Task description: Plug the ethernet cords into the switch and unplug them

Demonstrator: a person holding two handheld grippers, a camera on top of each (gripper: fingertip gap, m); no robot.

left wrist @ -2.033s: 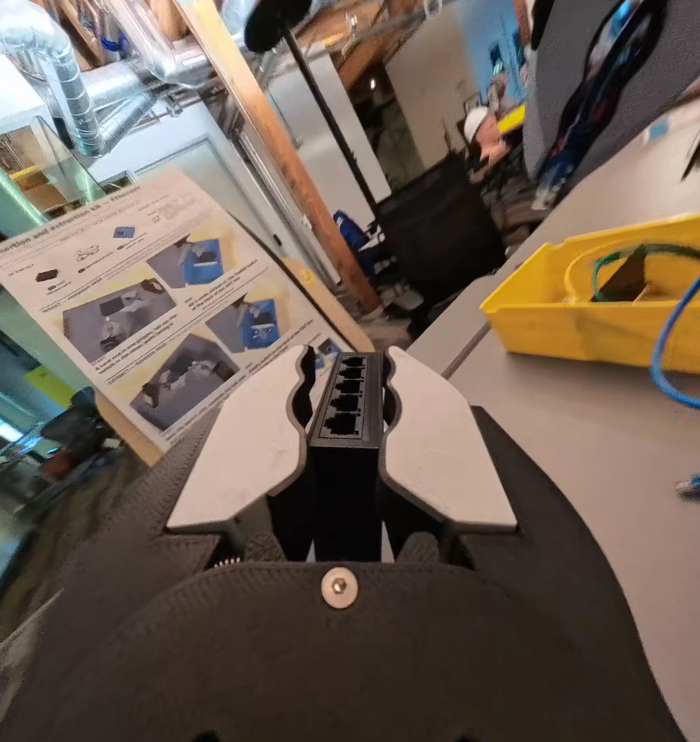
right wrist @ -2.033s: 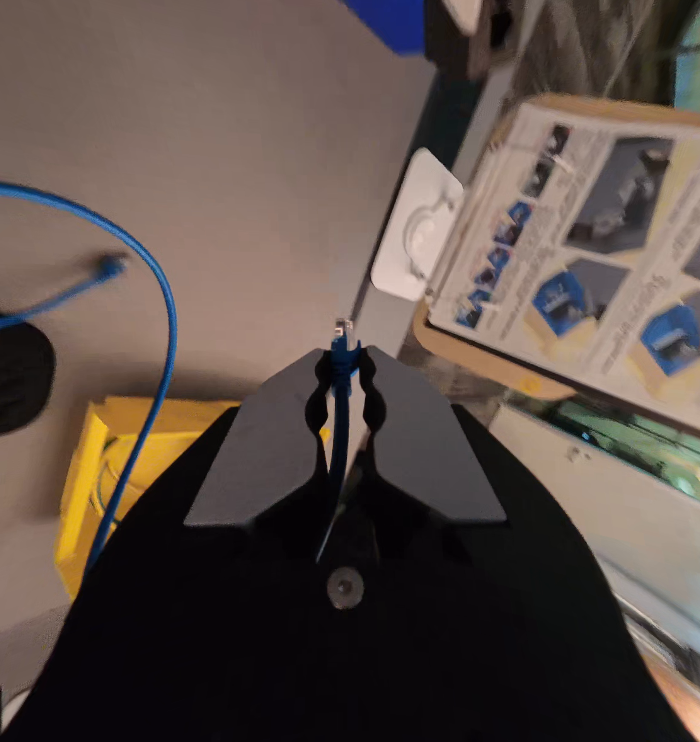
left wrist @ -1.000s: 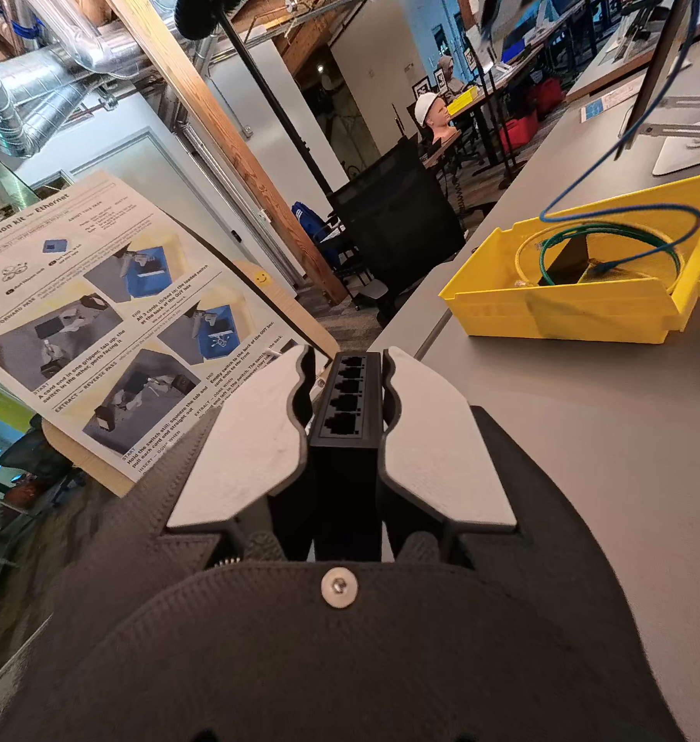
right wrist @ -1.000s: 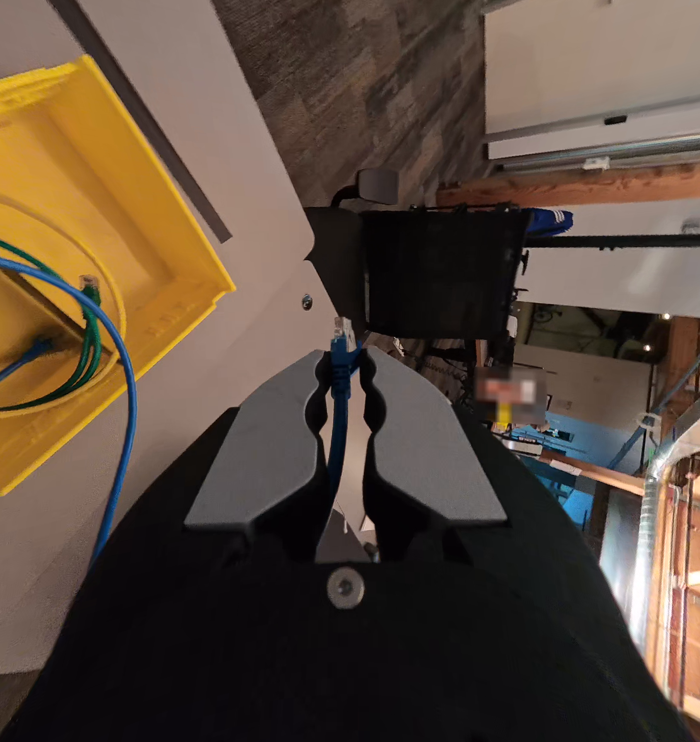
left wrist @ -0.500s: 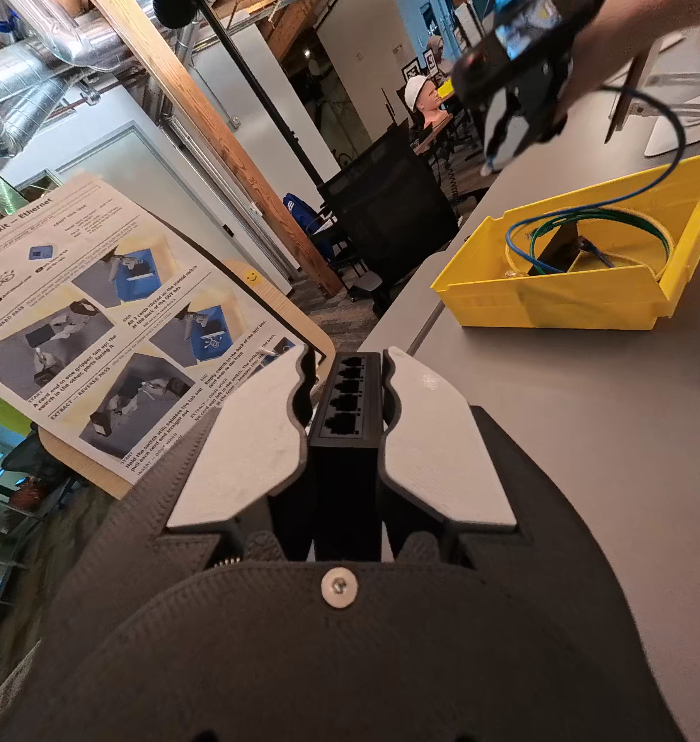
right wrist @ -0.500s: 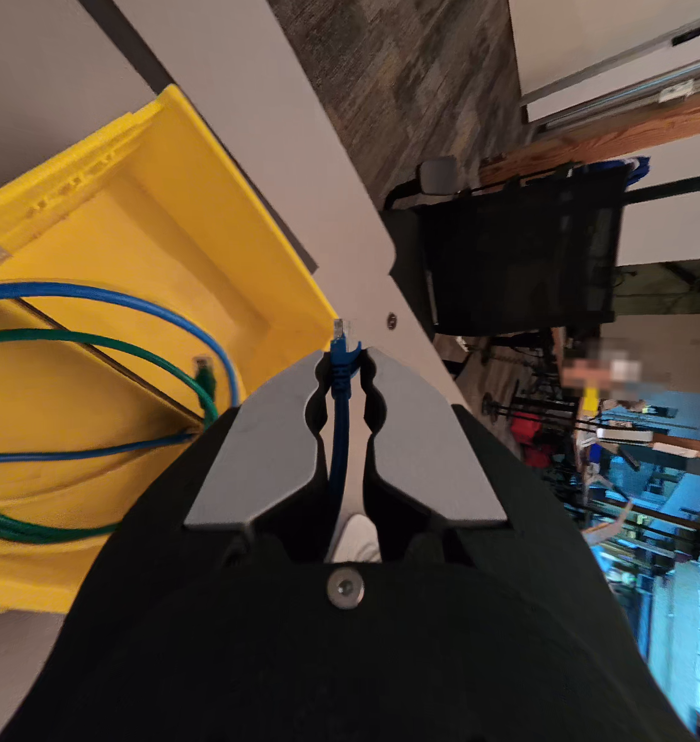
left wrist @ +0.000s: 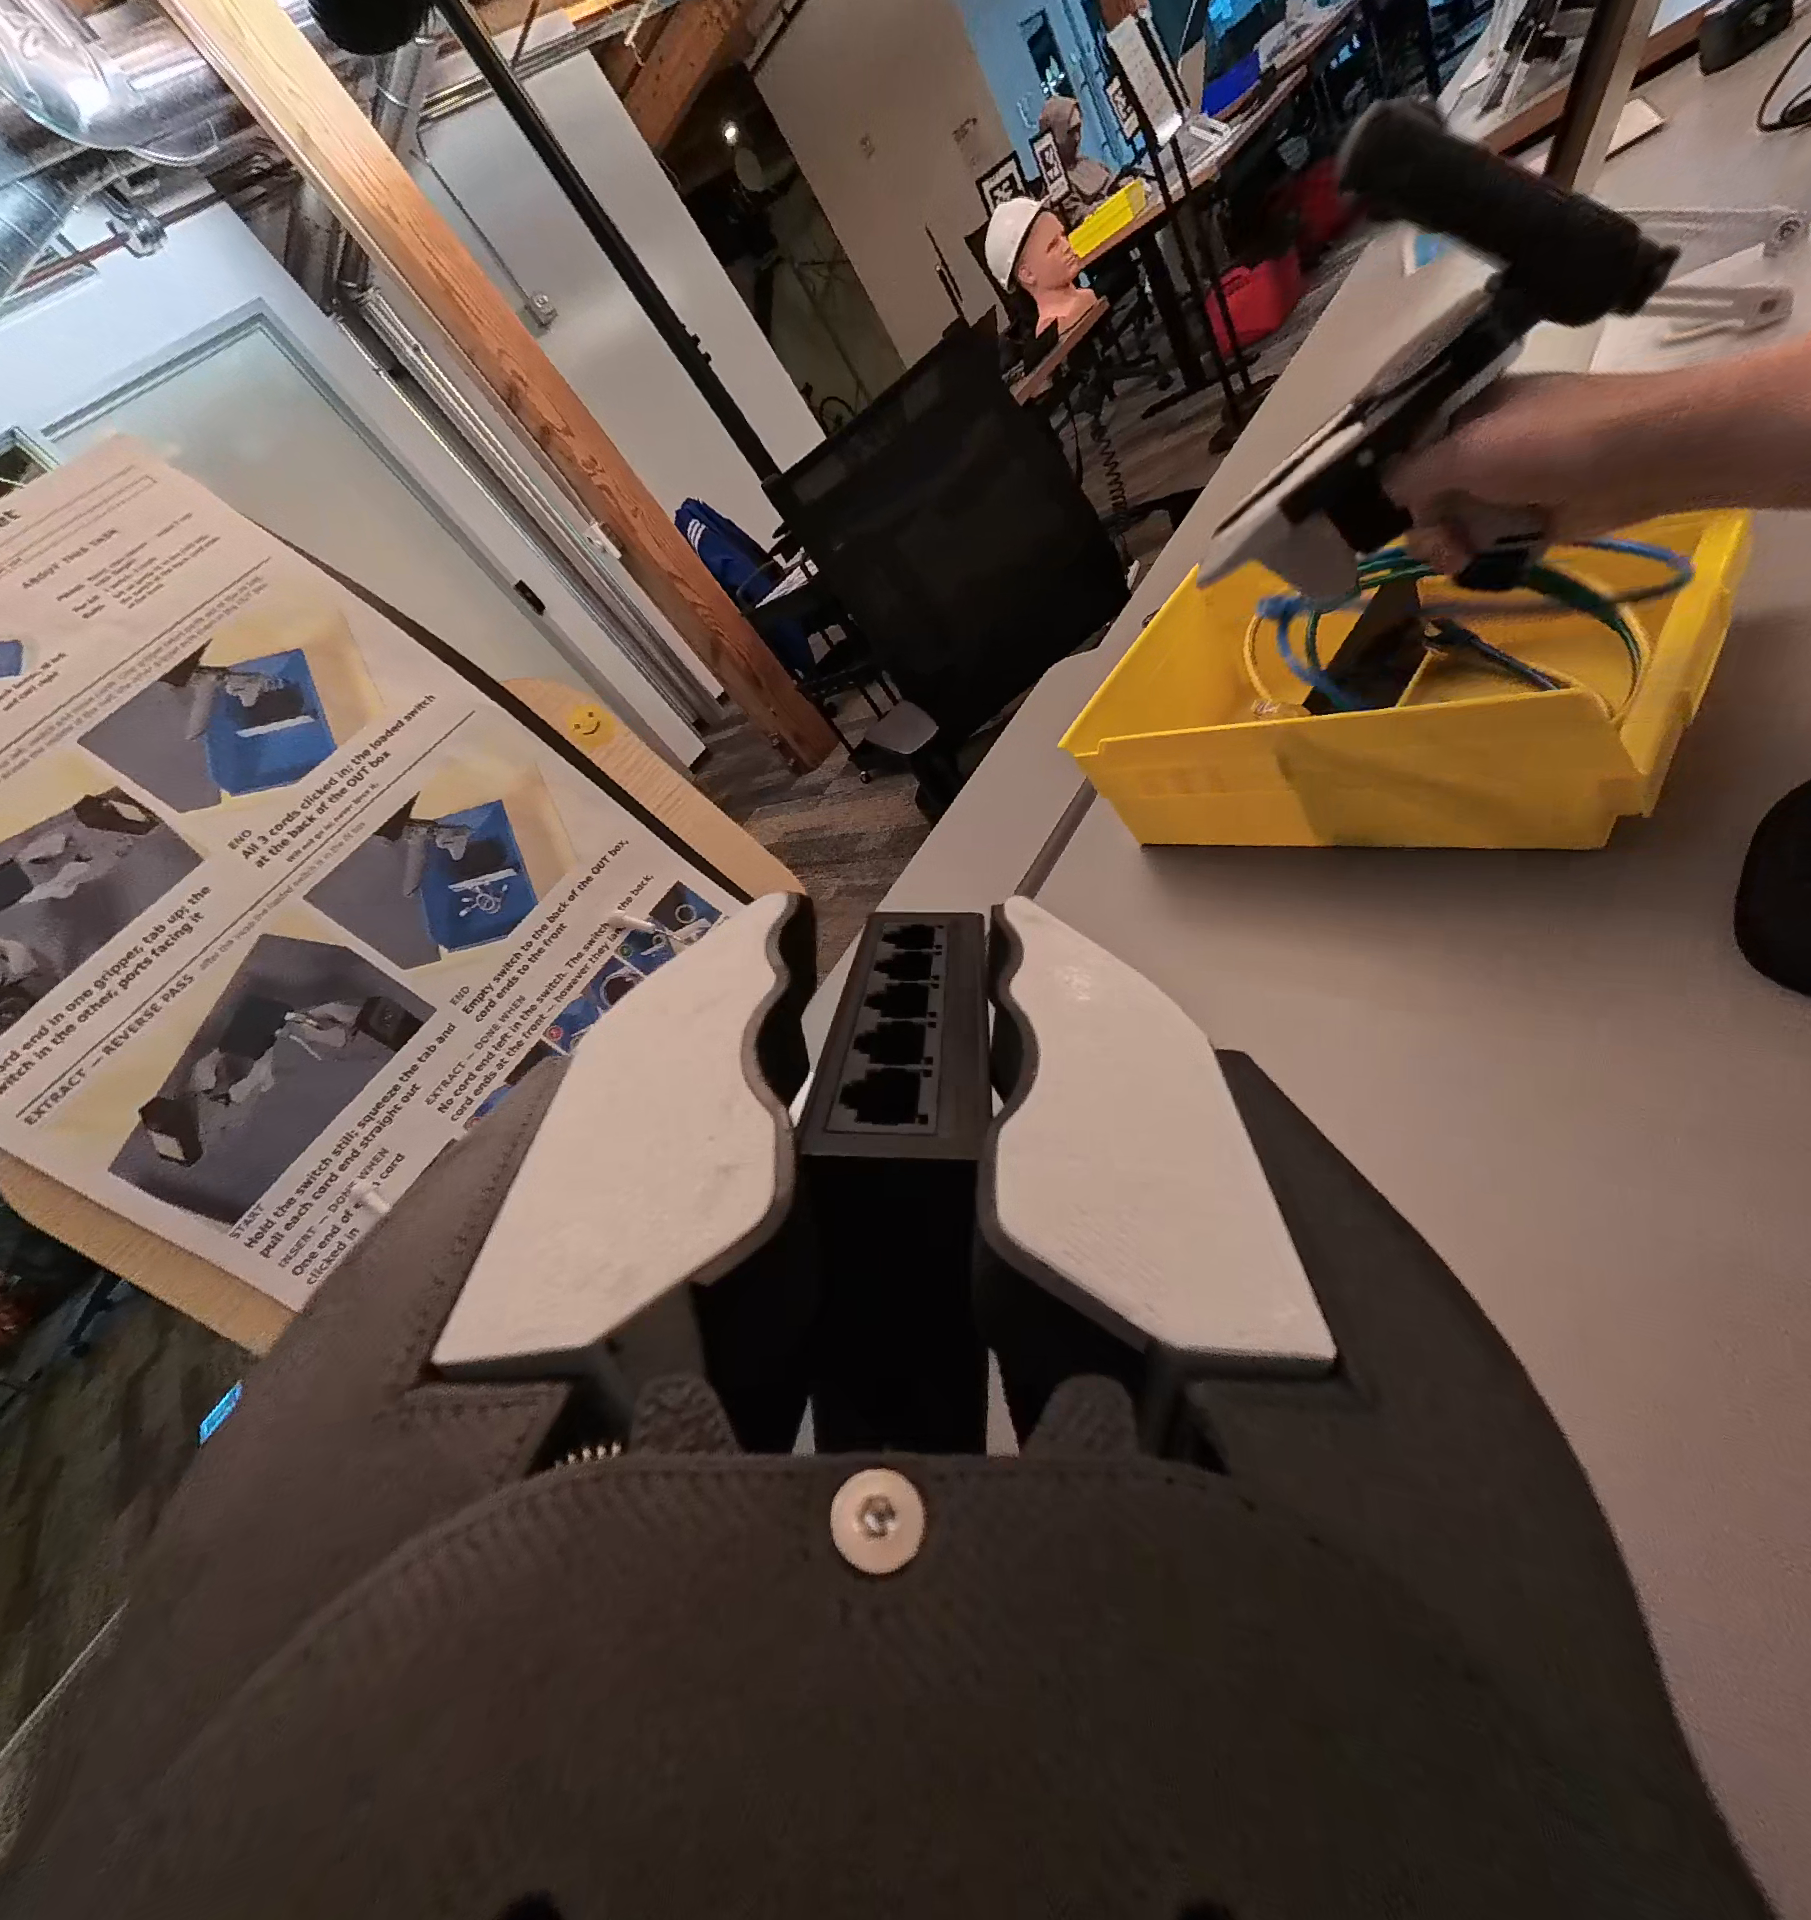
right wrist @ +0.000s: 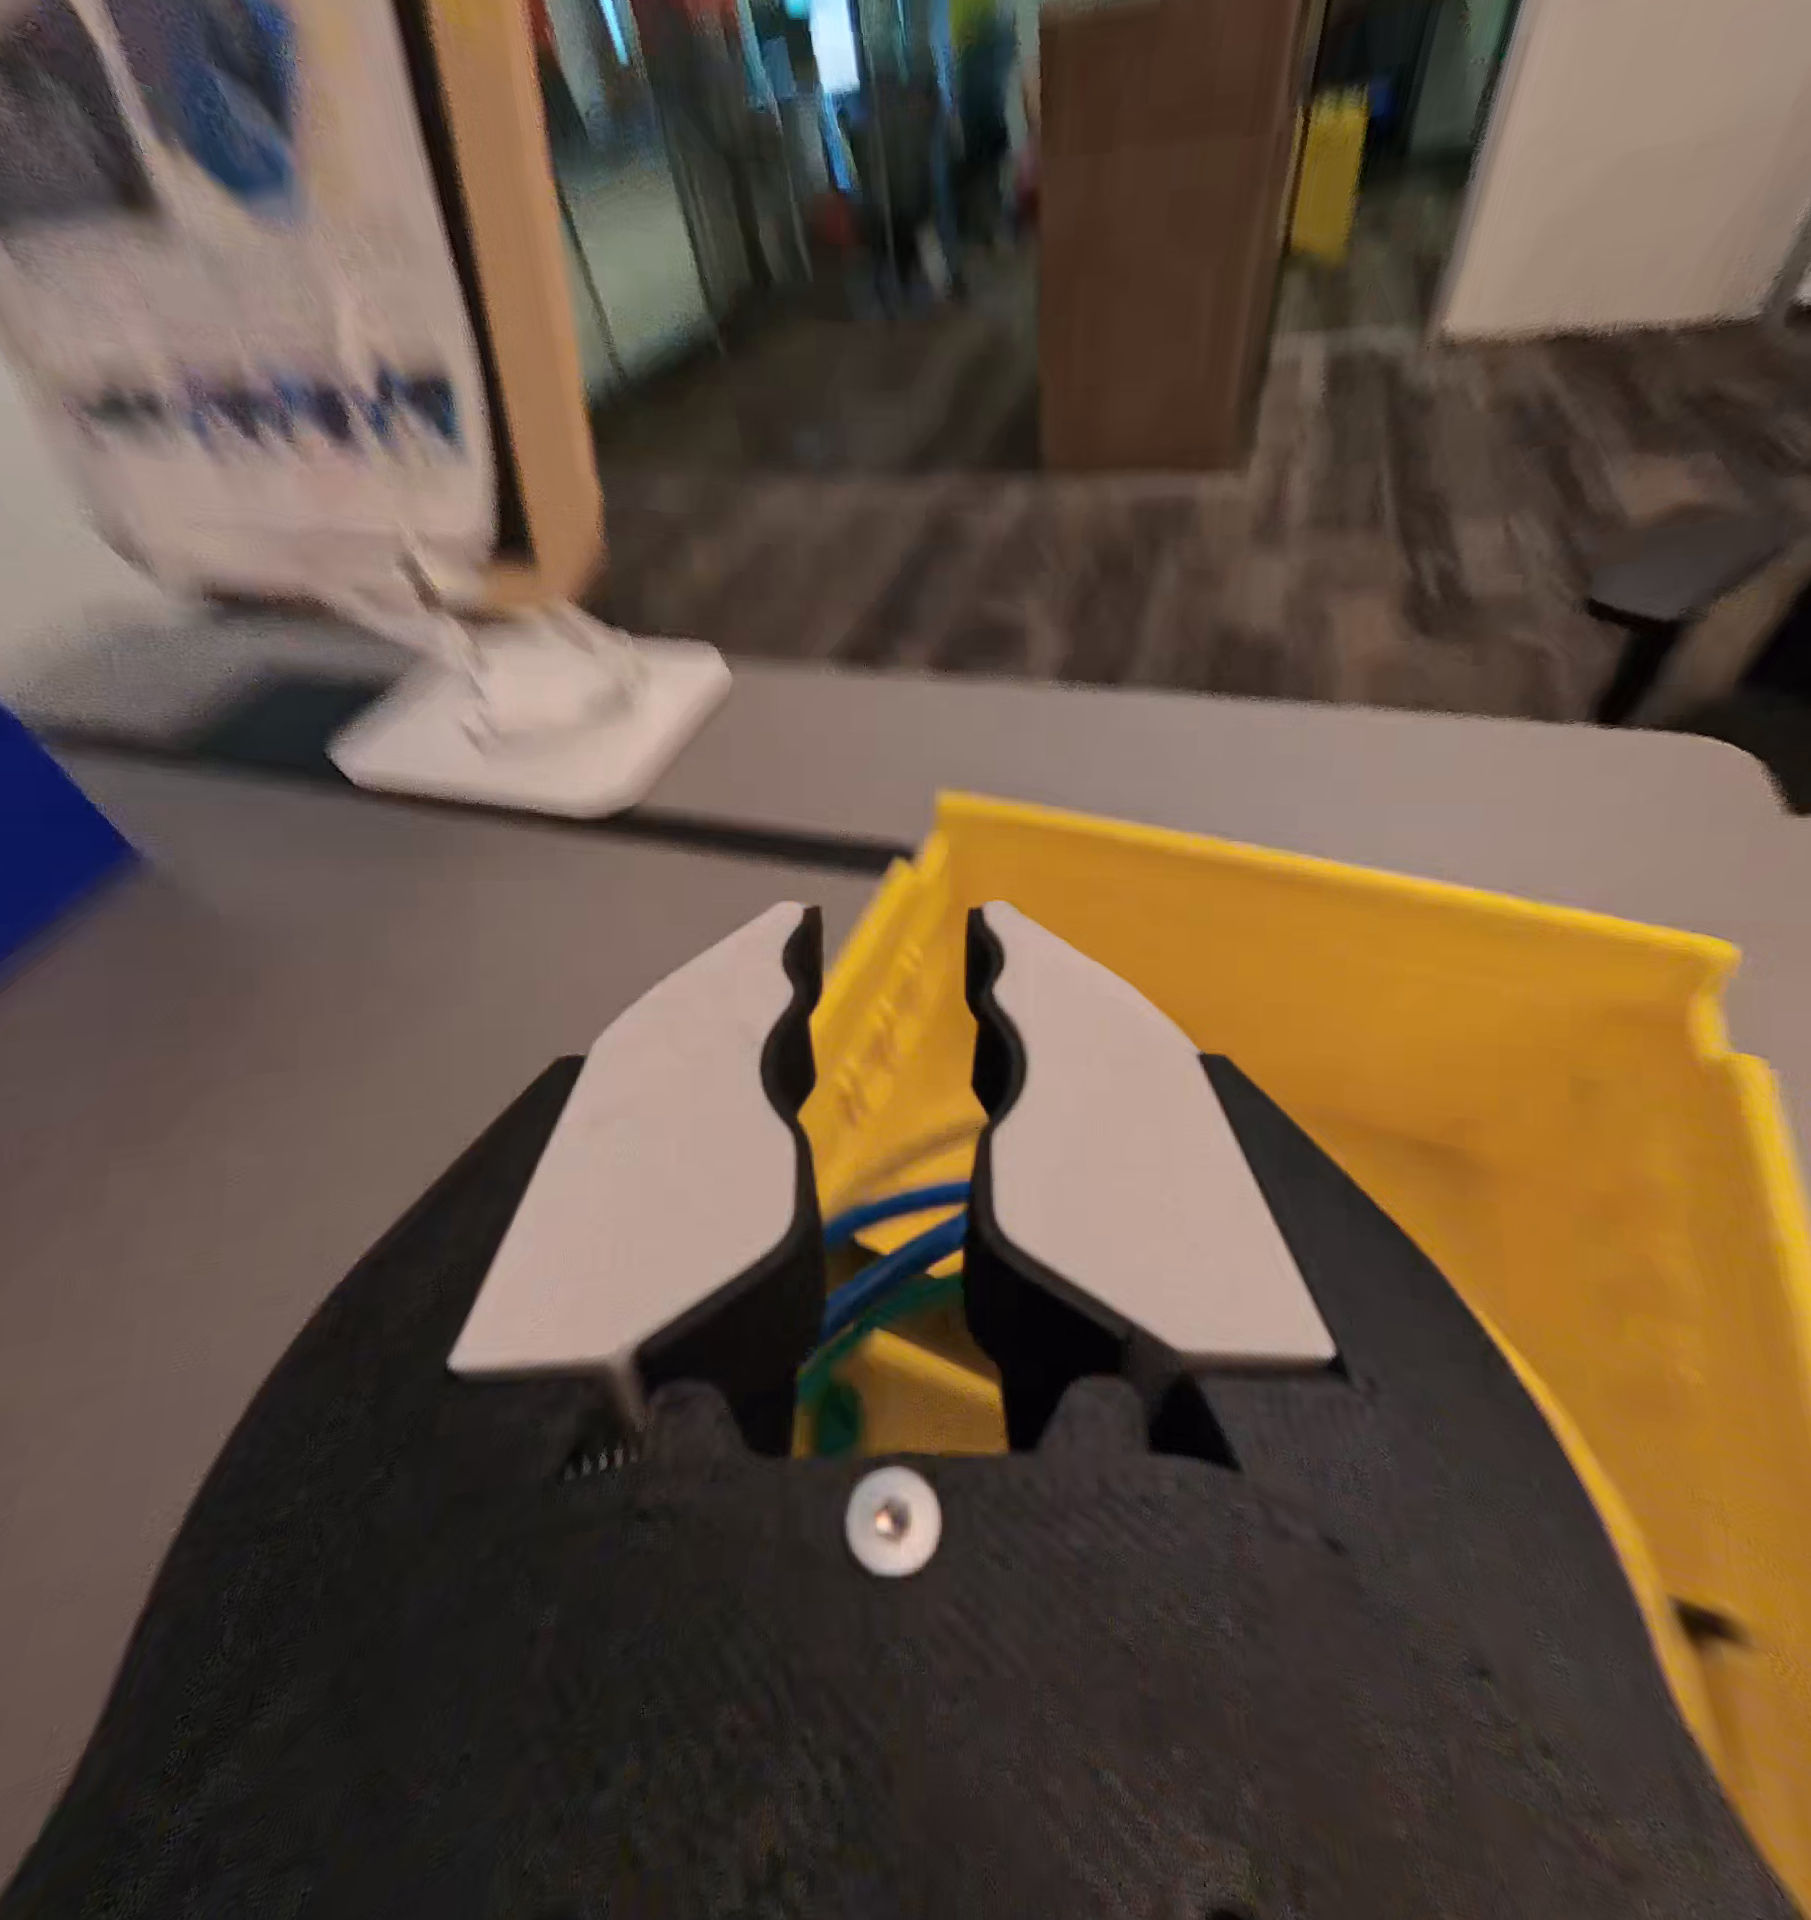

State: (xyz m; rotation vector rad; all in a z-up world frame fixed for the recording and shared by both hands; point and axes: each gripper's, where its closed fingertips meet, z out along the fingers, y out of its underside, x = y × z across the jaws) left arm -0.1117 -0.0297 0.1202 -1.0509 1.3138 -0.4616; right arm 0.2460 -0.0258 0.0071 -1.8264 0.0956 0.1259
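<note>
Black five-port switch [left wrist: 906, 1029] is clamped between left gripper [left wrist: 896, 1023] pale fingers, ports up, above the smooth grey table [left wrist: 1400, 1091]. Right gripper [right wrist: 888, 997] is parted, empty, over the yellow plastic bin [right wrist: 1400, 1039] where blue cord [right wrist: 885, 1242] and green cord [right wrist: 828, 1382] are coiled. Instruction sheet [left wrist: 205, 831] is propped left; open office behind.

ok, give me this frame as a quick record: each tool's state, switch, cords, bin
left tool: shut on the switch, over the table edge
switch: black, ports facing away from the camera, all visible ports empty
right tool: open, holding nothing, over the yellow bin
yellow bin: on the grey table, far side
cords: blue cord and green cord coiled inside the bin, none plugged in
instruction sheet: propped on a board left of the switch
</note>
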